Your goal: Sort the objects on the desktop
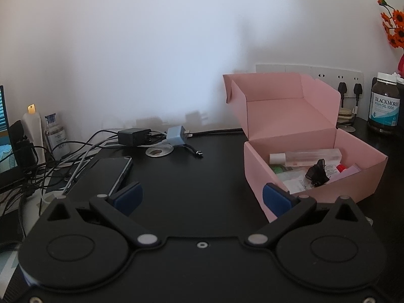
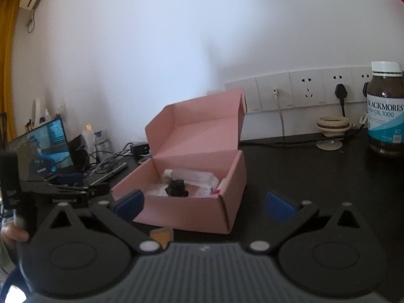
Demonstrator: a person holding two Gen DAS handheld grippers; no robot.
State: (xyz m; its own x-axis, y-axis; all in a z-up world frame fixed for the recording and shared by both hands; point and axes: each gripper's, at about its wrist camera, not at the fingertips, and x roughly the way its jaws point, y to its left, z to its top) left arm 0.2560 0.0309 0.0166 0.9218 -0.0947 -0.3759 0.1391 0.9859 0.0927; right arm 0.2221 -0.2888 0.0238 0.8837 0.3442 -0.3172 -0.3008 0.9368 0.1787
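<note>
Both grippers were empty, jaws wide apart. The left gripper point(image 1: 202, 198) hung over the bare black desk point(image 1: 192, 176), w/ its right finger just in front of the near-left corner of the pink box point(image 1: 315, 174). The right gripper point(image 2: 205, 205) pointed at the same box from the near side.

The box stood open, lid up against the wall. Inside lay a clear bottle point(image 1: 305, 157), a black clip point(image 1: 317, 174), some packets and sth w/ a red cap point(image 1: 341, 168). So several small things were already sorted, I think.

Still outside: a phone point(image 1: 115, 171) on the left, a black charger point(image 1: 133, 136) and a light-blue plug point(image 1: 176, 135) far left by the wall, among loose cables. A brown pill jar point(image 2: 385, 108) stood far right.

The step in hand looked like a pause between two picks. Next move prob. needs the left gripper to go forward-left to the plug or charger, approx. centred over it, then close. The cables may drag along; careful there.
</note>
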